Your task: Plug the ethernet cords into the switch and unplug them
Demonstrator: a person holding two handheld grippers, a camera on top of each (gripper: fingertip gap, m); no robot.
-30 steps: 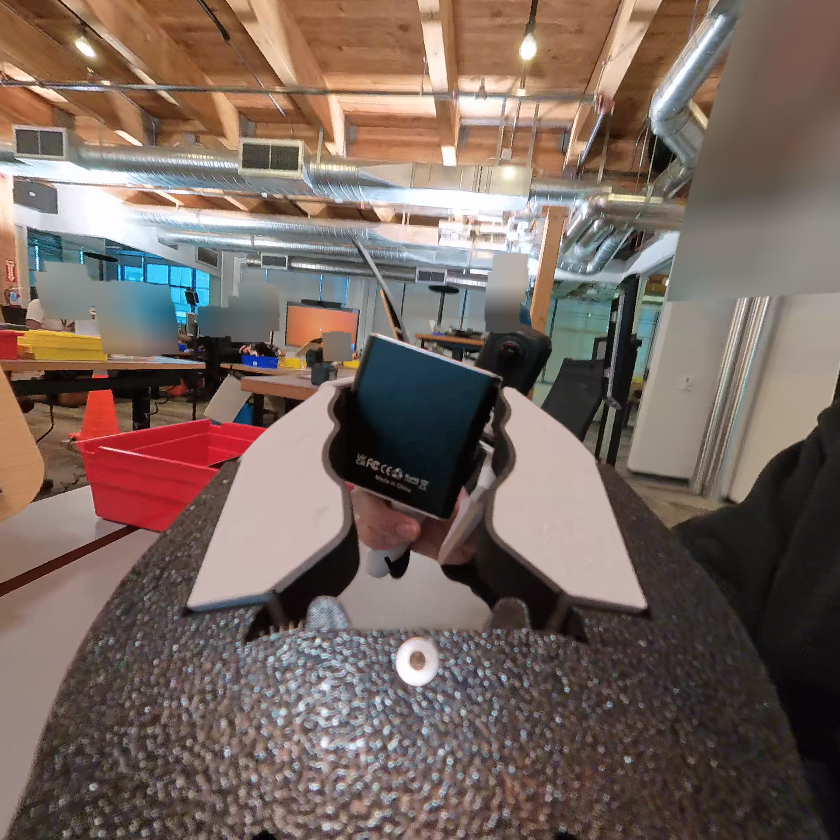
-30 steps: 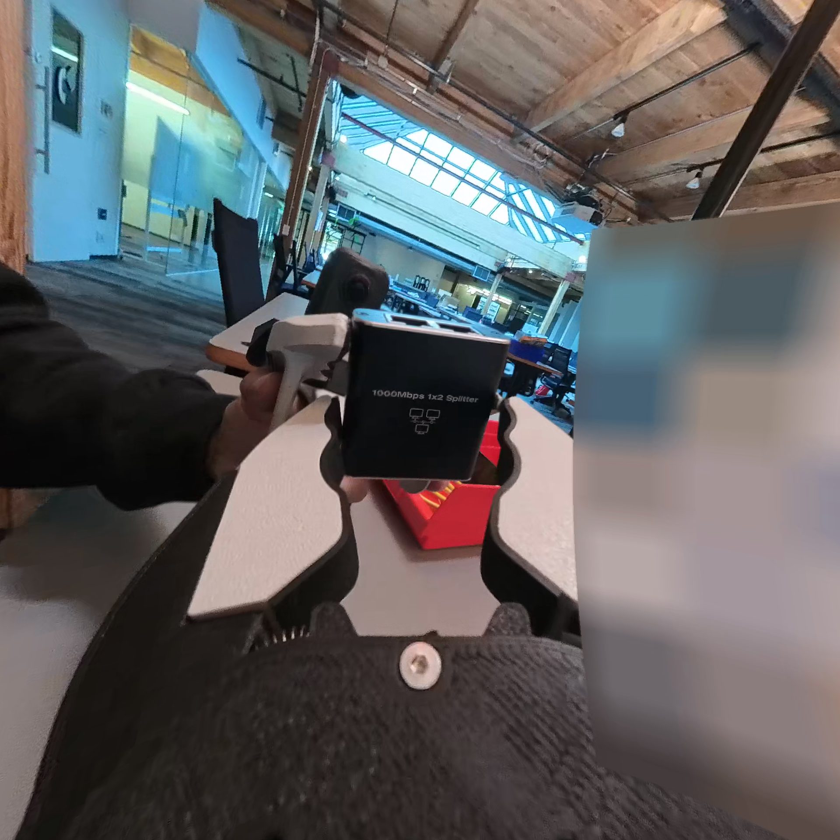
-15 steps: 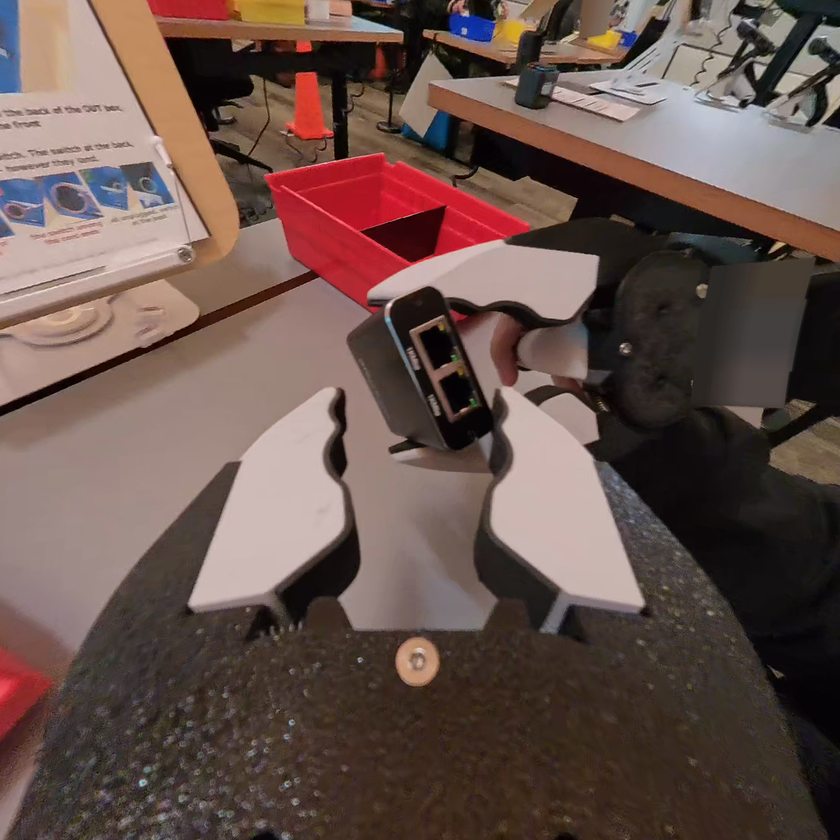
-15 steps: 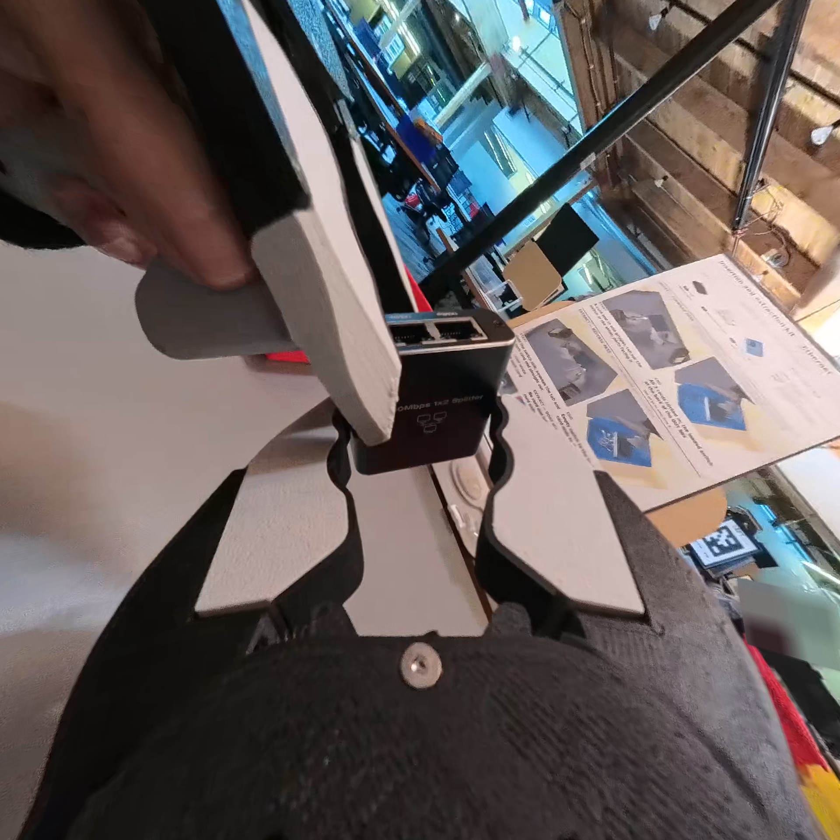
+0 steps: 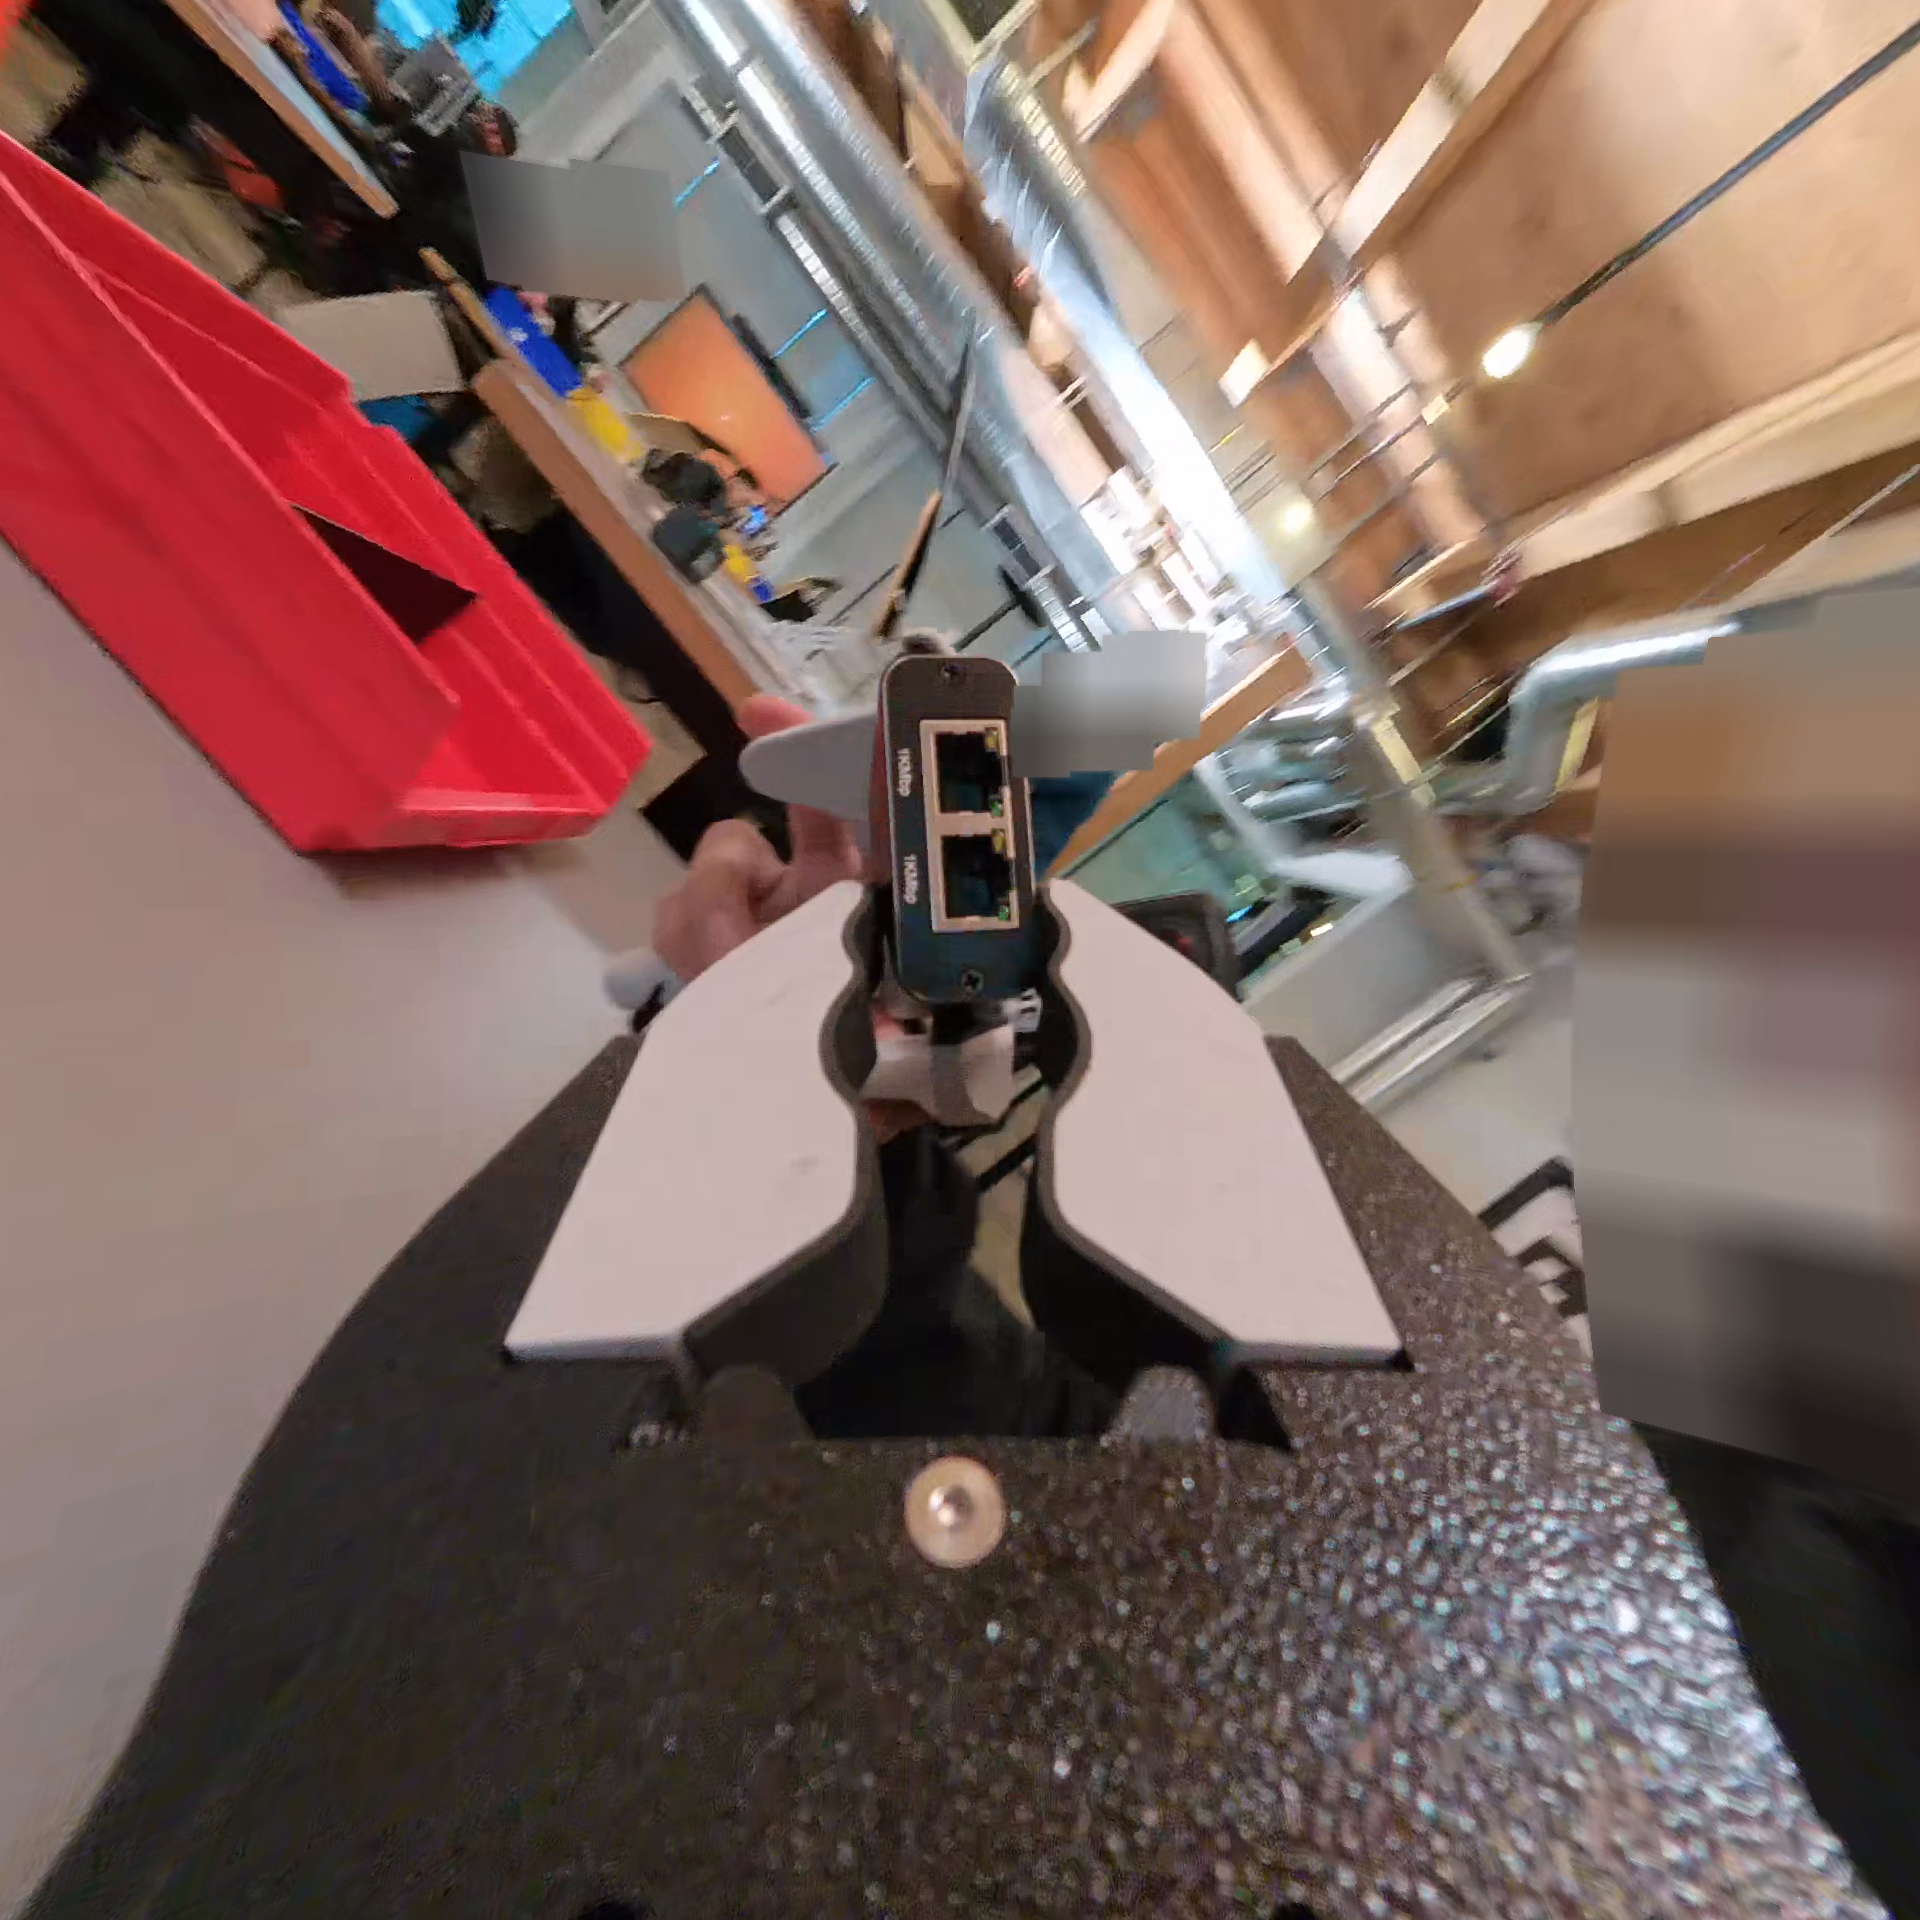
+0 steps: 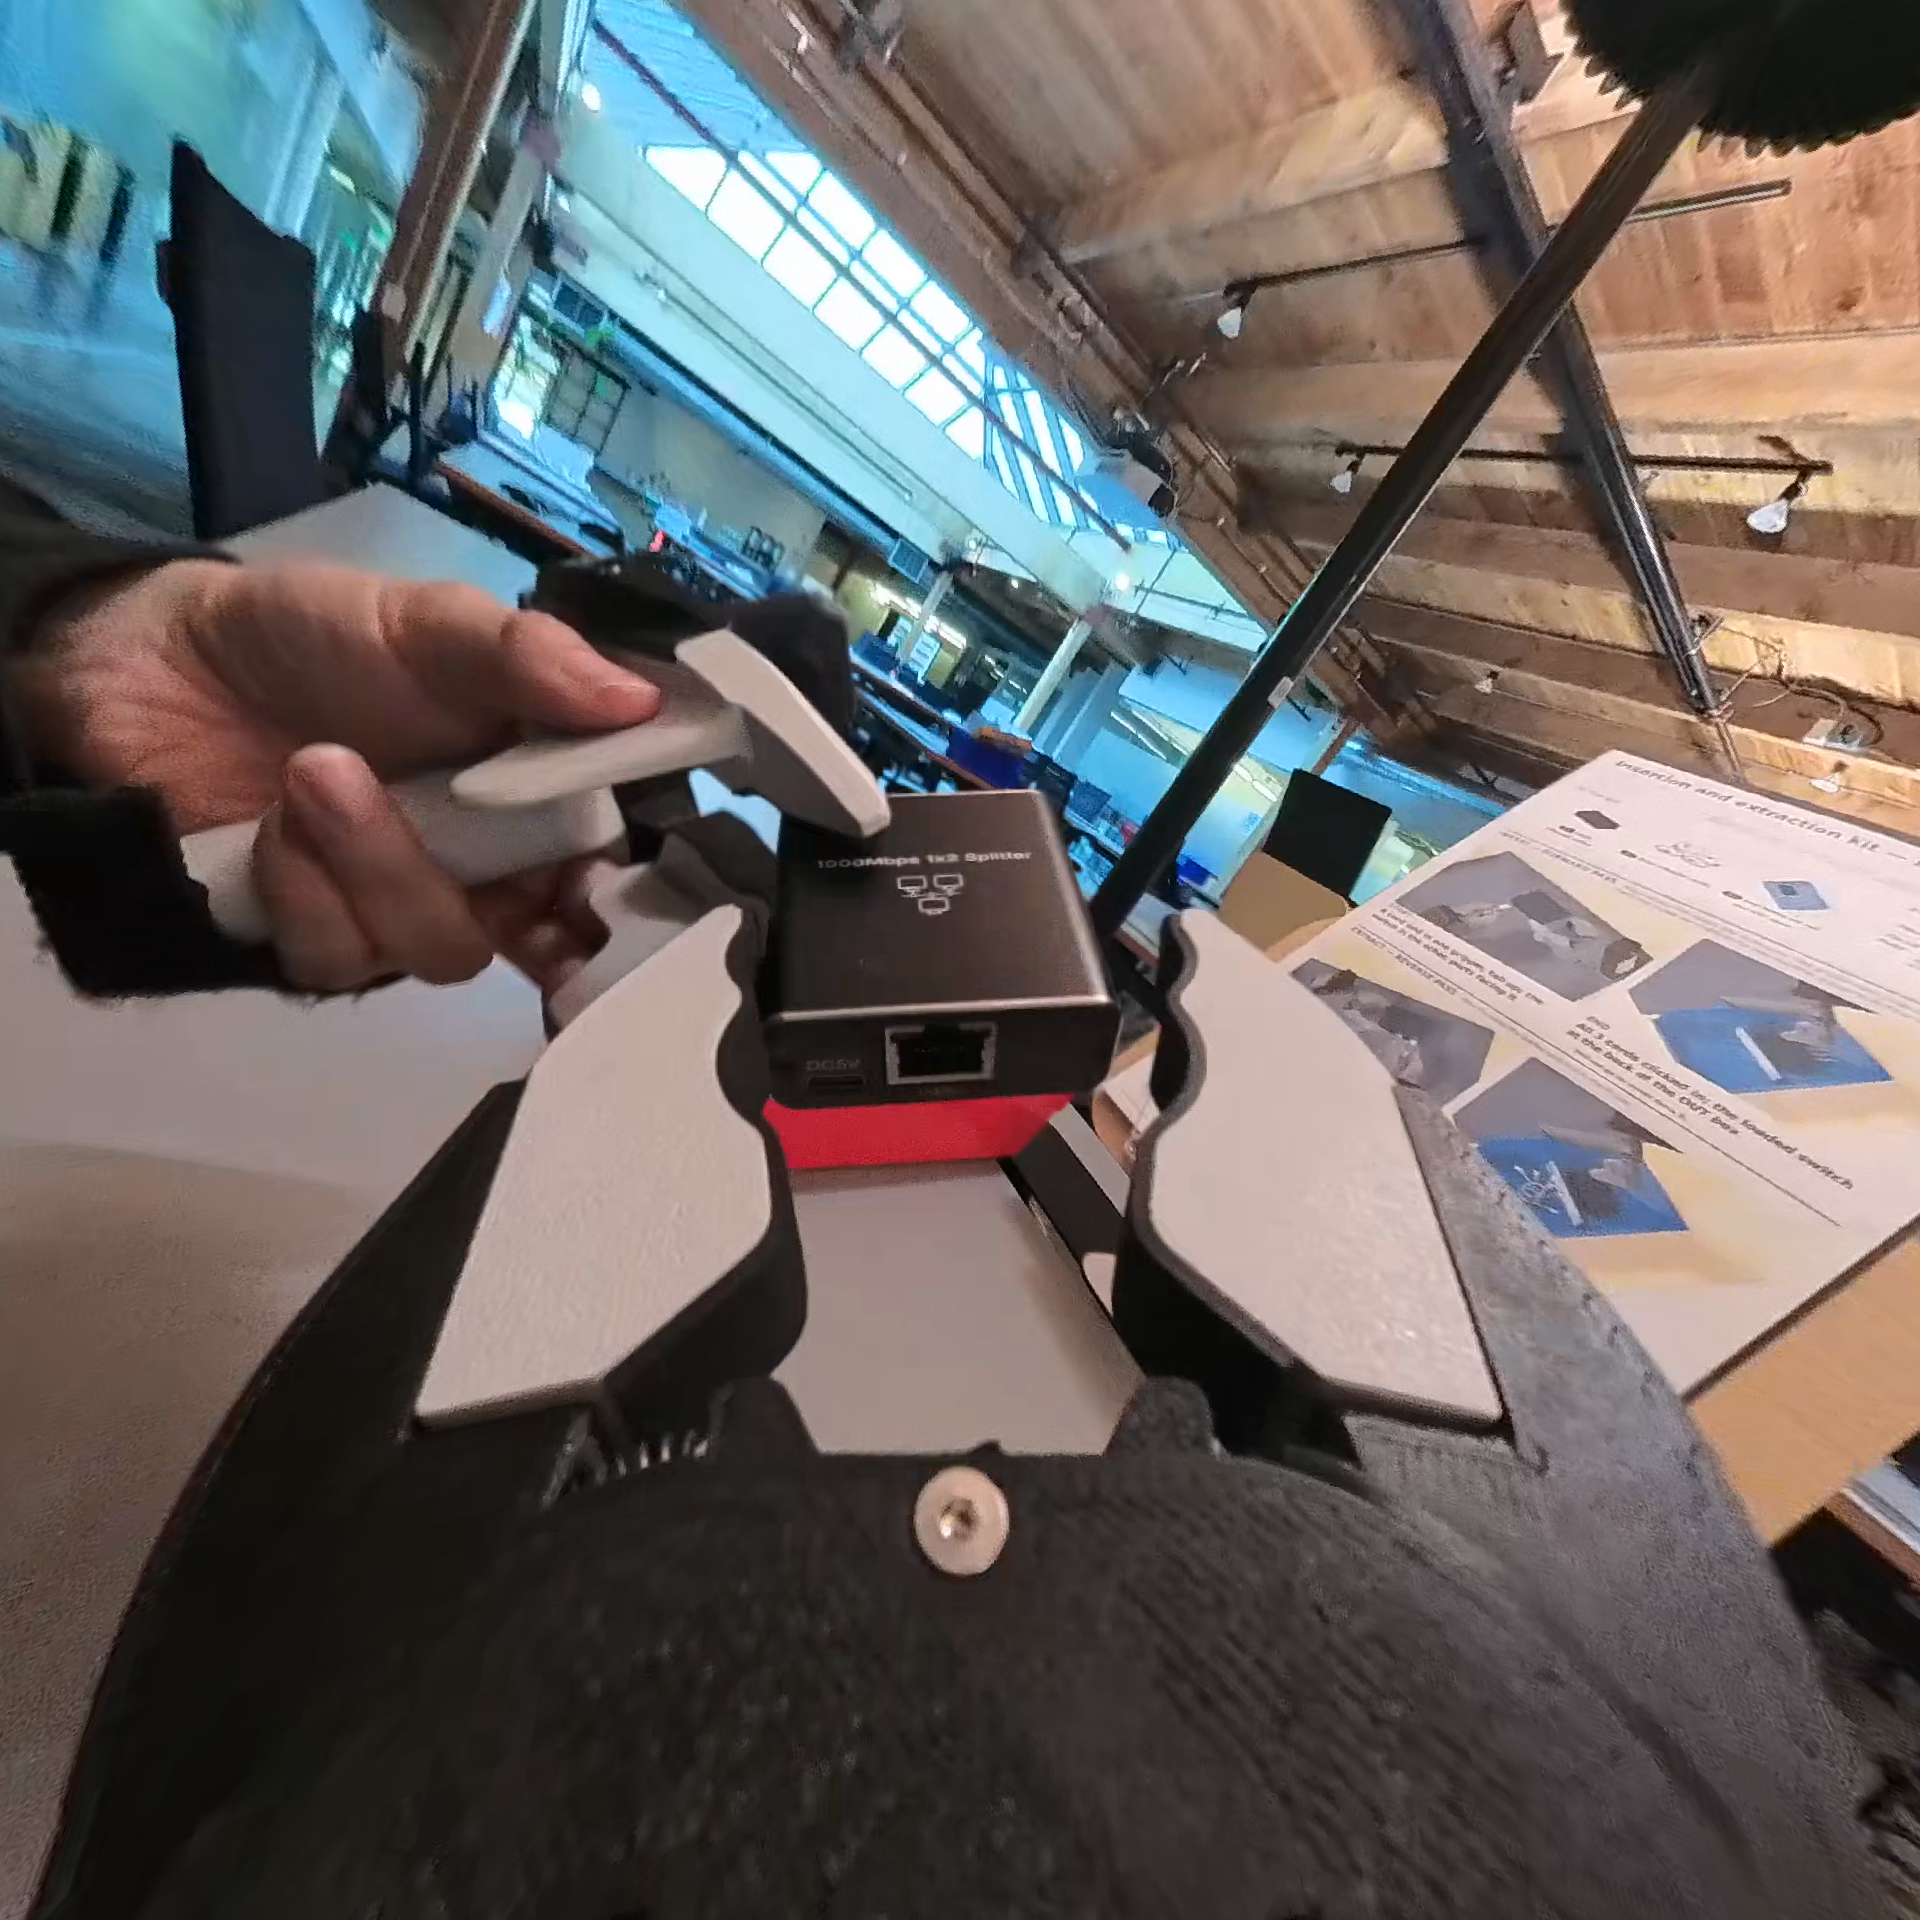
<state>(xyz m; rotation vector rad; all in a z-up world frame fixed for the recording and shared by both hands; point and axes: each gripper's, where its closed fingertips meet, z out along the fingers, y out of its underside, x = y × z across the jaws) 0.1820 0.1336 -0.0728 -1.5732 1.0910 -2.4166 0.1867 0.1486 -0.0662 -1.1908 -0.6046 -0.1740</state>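
The switch (image 5: 961, 821) is a small black box held in the air over the table. In the left wrist view its two empty ports face me. My left gripper (image 5: 961, 935) is shut on its lower end, the fingers pressing its flat faces. In the right wrist view the switch (image 6: 925, 935) shows its single-port end. My right gripper (image 6: 956, 935) is open around it, with a gap at the right finger. A finger of the left gripper (image 6: 800, 748) rests on top of the switch, with a hand behind it. No cord is in view.
A red bin (image 5: 260, 582) stands on the white table (image 5: 208, 1039) to the left, and it also shows under the switch (image 6: 914, 1132). An instruction board (image 6: 1610, 1039) leans at the right. A black pole (image 6: 1403, 499) rises behind it. A dark sleeve (image 6: 62, 894) is at the left. Left and right tips are no more than a few centimetres apart.
Half a second ago the right gripper held the switch and the left was open. Now the left has shut on it and the right has opened. Both views have swung upward.
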